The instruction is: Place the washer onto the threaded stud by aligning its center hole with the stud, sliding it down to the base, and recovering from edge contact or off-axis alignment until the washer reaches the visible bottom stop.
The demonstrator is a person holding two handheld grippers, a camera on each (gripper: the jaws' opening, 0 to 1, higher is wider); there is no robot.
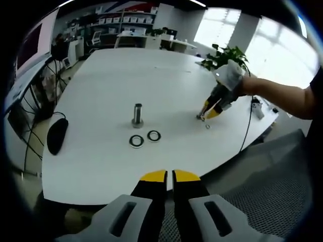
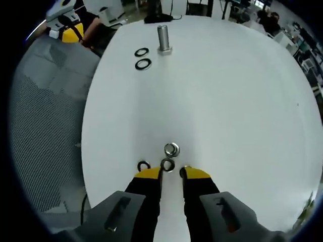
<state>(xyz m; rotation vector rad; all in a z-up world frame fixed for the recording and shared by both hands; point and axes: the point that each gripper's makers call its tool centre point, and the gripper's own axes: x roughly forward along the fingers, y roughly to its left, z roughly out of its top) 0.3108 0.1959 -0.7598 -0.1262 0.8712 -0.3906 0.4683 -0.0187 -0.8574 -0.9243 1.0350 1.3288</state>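
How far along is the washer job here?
Early stage. Nothing is on the stud yet; two washers lie flat beside its base. The right gripper sits low on the table, tips at a small washer, not yet gripped. Carrying, aligning and seating remain.

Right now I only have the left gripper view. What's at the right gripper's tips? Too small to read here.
Observer: Three small metal pieces lie on the table by the right gripper.
Operator: Is it holding one?
Observer: Cannot tell. A dark ring sits right at the tips, between the fingers.
Operator: The other two?
Observer: A shiny round piece lies just beyond that ring, and a thin dark ring lies at the outer side of one finger.
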